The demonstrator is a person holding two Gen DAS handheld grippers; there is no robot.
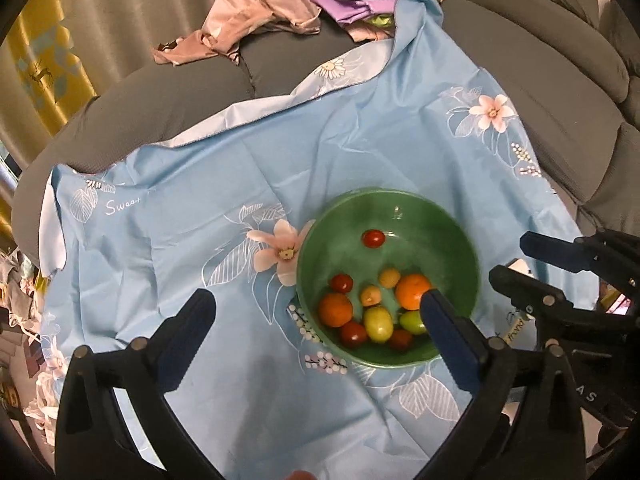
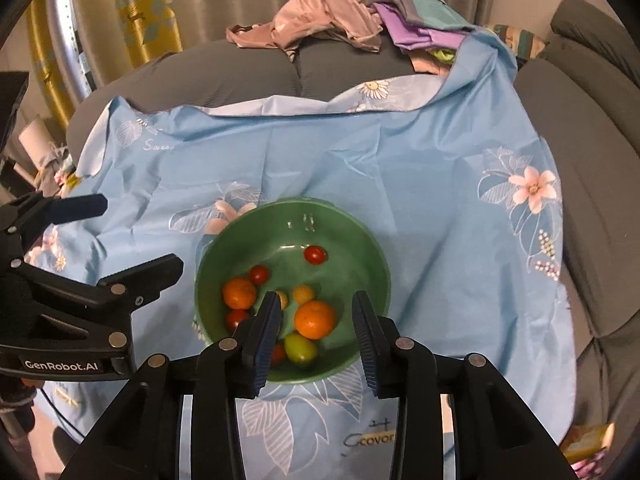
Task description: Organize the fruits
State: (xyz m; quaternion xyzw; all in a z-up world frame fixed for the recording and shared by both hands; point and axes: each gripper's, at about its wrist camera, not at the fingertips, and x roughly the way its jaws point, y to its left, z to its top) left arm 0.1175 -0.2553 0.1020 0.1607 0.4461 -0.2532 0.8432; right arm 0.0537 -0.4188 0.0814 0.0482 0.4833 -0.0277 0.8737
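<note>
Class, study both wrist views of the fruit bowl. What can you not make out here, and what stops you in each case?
- Right wrist: the red fruit low in the bowl is half hidden by the right gripper finger.
- Left wrist: the green fruit is partly covered by the left gripper finger.
- Both views: the print on the cloth is too small to read in full.

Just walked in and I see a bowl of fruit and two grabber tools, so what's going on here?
A person holds a gripper in each hand over a green bowl standing on a blue floral cloth. The bowl holds two oranges, several cherry tomatoes, a green fruit and a few small yellowish ones. The right gripper hangs open above the larger orange, holding nothing. The left gripper is open too, beside the bowl. No fruit lies on the cloth.
</note>
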